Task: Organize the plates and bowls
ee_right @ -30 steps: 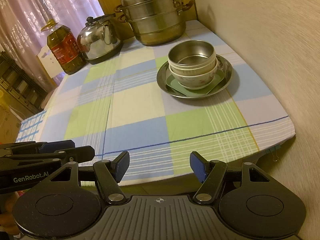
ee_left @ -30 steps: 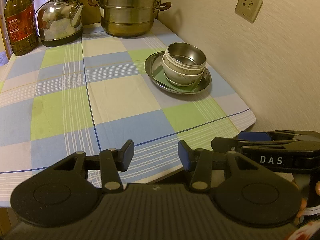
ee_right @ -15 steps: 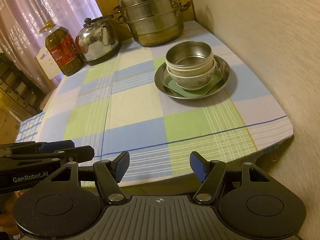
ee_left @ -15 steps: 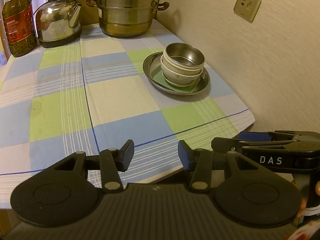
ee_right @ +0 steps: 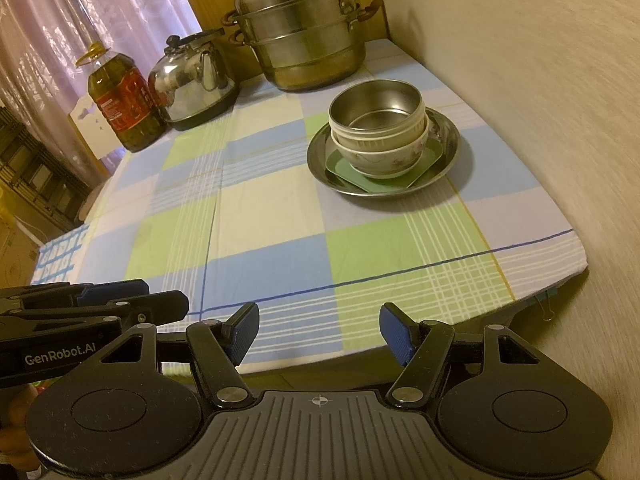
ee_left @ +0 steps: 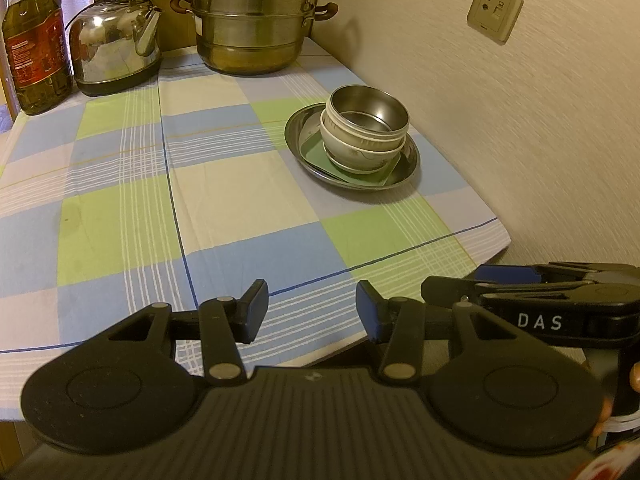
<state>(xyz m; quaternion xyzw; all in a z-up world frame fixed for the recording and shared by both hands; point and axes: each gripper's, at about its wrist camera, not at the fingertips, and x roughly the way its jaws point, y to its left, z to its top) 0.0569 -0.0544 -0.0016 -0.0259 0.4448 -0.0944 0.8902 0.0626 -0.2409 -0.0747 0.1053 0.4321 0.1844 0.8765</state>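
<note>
1. While both tools hang over the near table edge, nothing sits between either pair of jaws.
2. Left gripper (ee_left: 308, 306): bottom centre of the left wrist view, jaws parted, blue pads facing each other over bare tablecloth (ee_left: 224, 208). Released, grasping nothing.
3. Right gripper (ee_right: 318, 330): bottom centre of the right wrist view, jaws parted wider than the left pair. Released, grasping nothing. Its body also shows at lower right of the left wrist view, lettered "DAS".
4. Stack of dishes, right of centre in both views, near the wall (ee_left: 540, 120), well apart from both grippers.
5. Base of stack: round steel plate (ee_left: 298, 148) on the cloth.
6. On the plate: green square dish (ee_left: 316, 154), corners reaching toward the plate's rim.
7. On the green dish: white floral bowl (ee_left: 352, 158), with a second pale bowl nested inside.
8. Top: steel bowl (ee_left: 368, 114), upright, empty as far as can be seen.
9. Upper part of the frame, far end of table: steamer pot (ee_left: 252, 16), kettle (ee_left: 114, 50), oil bottle (ee_left: 34, 48) in a row, left of the stack.
</note>
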